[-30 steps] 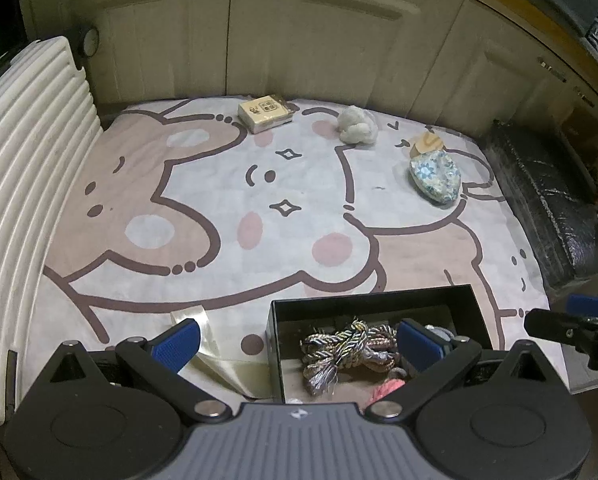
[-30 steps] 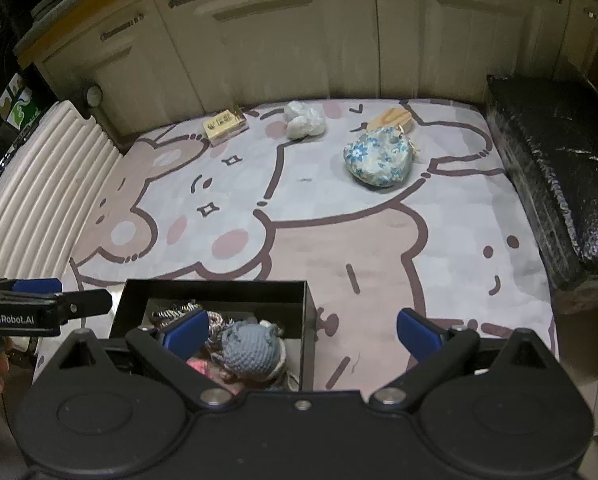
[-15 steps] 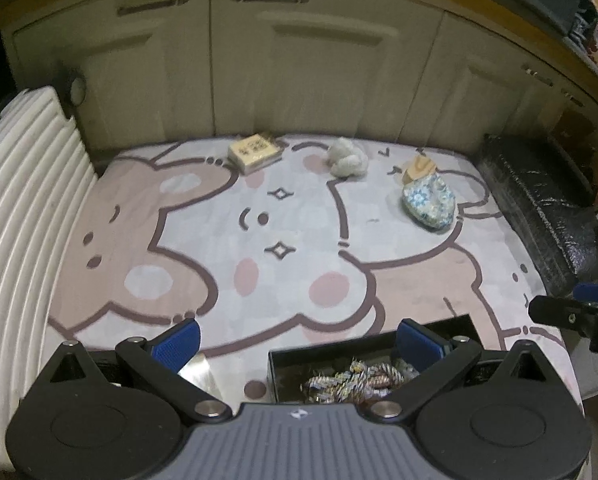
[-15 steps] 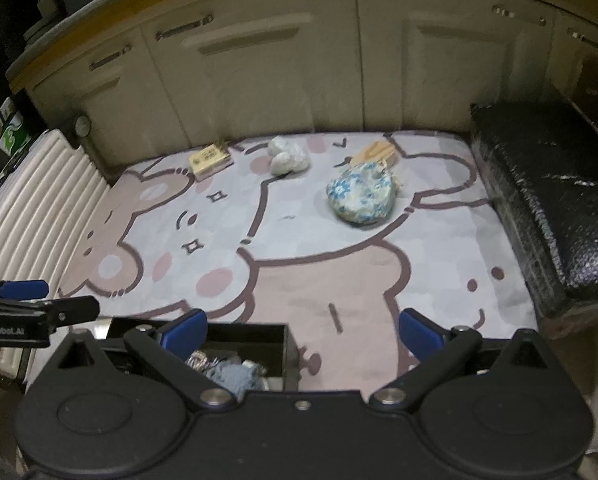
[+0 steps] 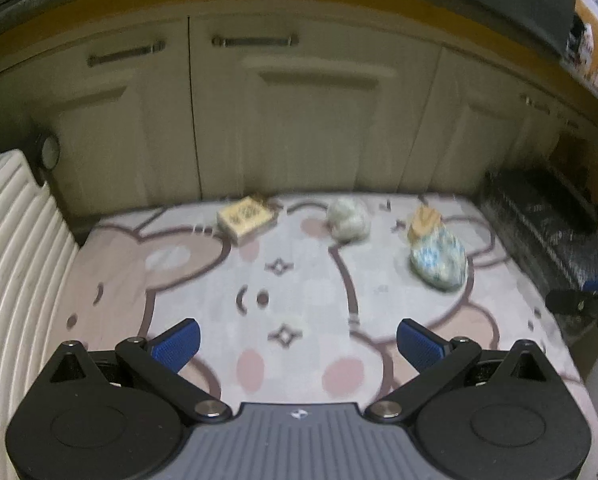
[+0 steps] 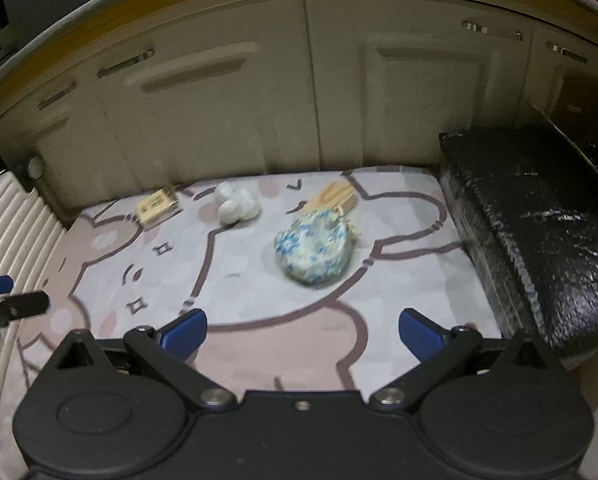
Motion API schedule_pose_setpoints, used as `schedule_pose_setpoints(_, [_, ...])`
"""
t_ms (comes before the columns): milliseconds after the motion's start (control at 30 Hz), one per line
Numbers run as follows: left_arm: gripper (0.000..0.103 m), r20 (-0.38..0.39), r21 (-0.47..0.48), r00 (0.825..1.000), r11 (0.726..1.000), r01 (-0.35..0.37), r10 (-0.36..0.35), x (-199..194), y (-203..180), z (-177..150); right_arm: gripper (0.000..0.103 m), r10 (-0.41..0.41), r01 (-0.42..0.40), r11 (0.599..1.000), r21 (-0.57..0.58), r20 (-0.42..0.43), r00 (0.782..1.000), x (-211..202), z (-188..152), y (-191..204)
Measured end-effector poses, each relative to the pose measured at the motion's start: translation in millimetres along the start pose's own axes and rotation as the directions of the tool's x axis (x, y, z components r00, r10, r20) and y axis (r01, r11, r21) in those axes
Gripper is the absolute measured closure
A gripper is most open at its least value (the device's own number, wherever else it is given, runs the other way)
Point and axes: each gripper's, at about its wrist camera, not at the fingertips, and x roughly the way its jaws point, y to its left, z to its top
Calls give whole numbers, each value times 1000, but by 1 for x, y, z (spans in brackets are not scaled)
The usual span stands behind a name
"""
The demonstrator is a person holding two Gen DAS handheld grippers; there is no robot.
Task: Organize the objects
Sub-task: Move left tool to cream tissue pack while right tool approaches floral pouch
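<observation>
Both of your tools hang above the cartoon-print mat (image 6: 259,304), each spread wide with nothing between the blue pads: the left tool (image 5: 297,340) over the pink-cheeked face drawing, the right tool (image 6: 302,332) over the tan patch nearer the black wrapped block (image 6: 539,216). From your left camera the right tool's tip (image 5: 579,300) pokes in at the right edge, and from your right camera the left tool's tip (image 6: 7,304) pokes in at the left edge, so you hold them side by side, well apart. Farther out lies a rounded blue-and-white floral pouch (image 6: 313,250), soft and lumpy, with a drawstring at its far end. Just behind it, touching or nearly so, sits a flat wooden piece (image 6: 333,198). To the left, a white crumpled lump (image 6: 235,204) rests apart, then a small tan box (image 6: 157,206) with dark markings on its top. Cream cabinet doors (image 6: 339,92) rise behind the mat; both views are blurred.
</observation>
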Motion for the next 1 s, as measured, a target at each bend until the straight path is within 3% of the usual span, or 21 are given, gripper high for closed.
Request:
schedule_pose_setpoints(233, [0, 113, 35, 993, 999, 13, -17, 26, 11, 24, 0, -5, 5, 1000, -7, 59, 998, 32, 13, -12])
schedule_pose_setpoints(400, [0, 151, 123, 988, 992, 10, -29, 54, 18, 32, 0, -11, 12, 1000, -5, 104, 994, 56, 22, -21])
schedule_pose_setpoints(633, [0, 130, 241, 990, 970, 30, -63, 101, 29, 35, 0, -33, 28, 999, 31, 184, 982, 91, 24, -33])
schedule_pose_setpoints(1000, [4, 95, 404, 988, 912, 70, -118, 180, 41, 51, 0, 7, -4, 1000, -27, 117, 993, 153, 18, -29])
